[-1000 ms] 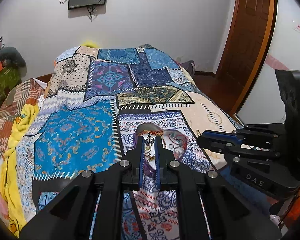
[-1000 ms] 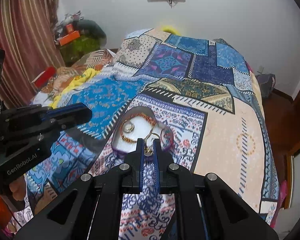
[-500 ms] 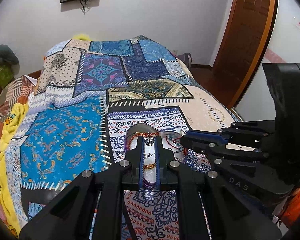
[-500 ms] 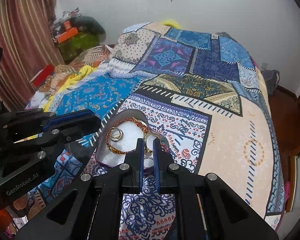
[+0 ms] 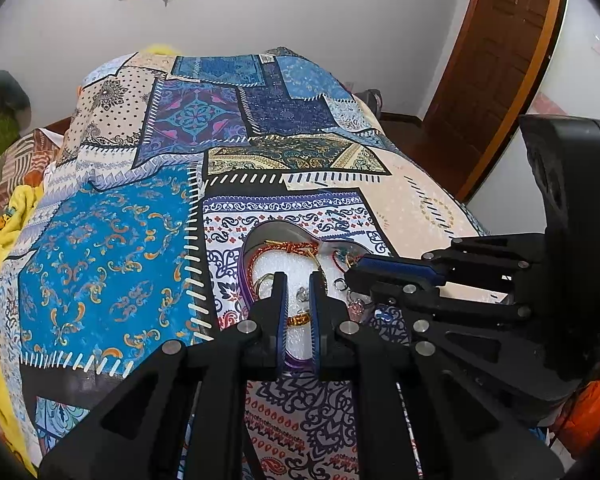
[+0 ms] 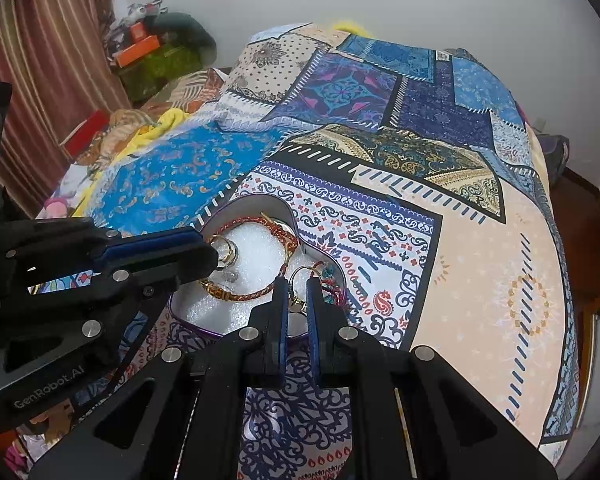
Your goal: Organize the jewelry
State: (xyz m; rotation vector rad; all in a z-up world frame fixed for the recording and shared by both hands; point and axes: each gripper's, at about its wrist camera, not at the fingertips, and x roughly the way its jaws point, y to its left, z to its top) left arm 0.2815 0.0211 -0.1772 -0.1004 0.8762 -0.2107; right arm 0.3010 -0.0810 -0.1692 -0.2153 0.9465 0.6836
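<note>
Both grippers (image 5: 298, 280) (image 6: 296, 286) crowd the heart-shaped tray's rim (image 6: 320, 254) — apparently slightly parted.

Left gripper (image 5: 299, 280): moved fwd & down, now over heart-shaped box (image 5: 260, 230); 1 s ago box lay ahead of the tips.
Left fingers (image 5: 279, 300): gap wider than before; small silver charm (image 5: 301, 294) now low in the gap over white foam.
Right gripper (image 6: 296, 286): closer to box, tips at its near rim; gold ring (image 6: 302, 276) between them as before.
Grippers: nearer each other.
</note>
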